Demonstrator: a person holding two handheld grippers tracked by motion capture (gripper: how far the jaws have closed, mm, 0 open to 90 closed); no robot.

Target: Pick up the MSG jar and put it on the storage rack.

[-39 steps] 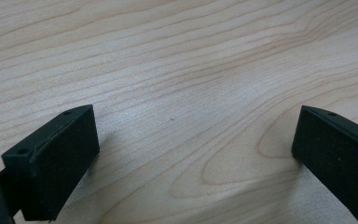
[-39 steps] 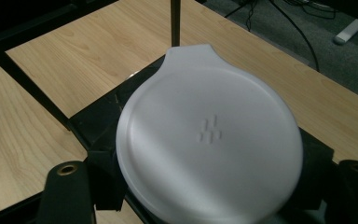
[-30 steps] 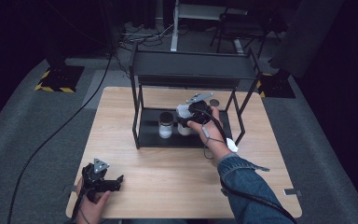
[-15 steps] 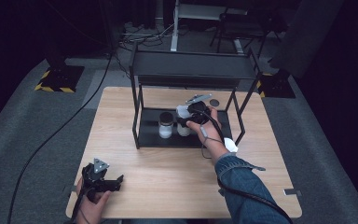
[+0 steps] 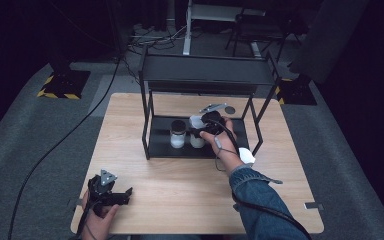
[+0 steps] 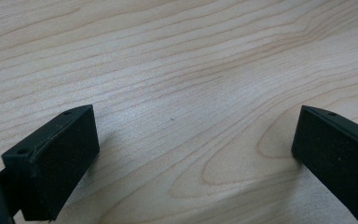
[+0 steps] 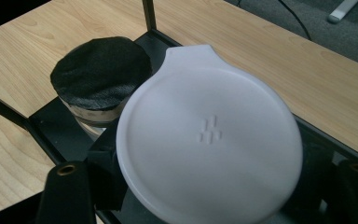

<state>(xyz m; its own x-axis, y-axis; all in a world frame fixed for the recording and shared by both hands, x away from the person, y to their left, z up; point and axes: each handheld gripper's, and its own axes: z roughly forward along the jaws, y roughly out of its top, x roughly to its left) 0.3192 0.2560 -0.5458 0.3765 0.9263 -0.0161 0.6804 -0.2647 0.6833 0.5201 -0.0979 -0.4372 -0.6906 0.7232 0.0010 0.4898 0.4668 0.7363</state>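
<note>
A jar with a round white lid [image 7: 209,135] sits between the jaws of my right gripper [image 7: 209,186], which is shut on it just below the lid. In the high view this jar [image 5: 197,140] is on the lower tier of a black rack [image 5: 160,146], with my right gripper [image 5: 205,127] reaching in from the front right. A second jar with a black top [image 7: 100,74] stands beside it on the left [image 5: 178,134]. My left gripper [image 5: 122,192] lies low over the table's front left corner. Its jaws [image 6: 196,158] are wide open over bare wood.
The rack's top shelf [image 5: 207,75] overhangs the jars, and its thin black posts [image 5: 146,125] frame the lower tier. The wooden table [image 5: 180,195] stretches in front of the rack. Cables trail from both grippers, one off the left edge onto the grey floor.
</note>
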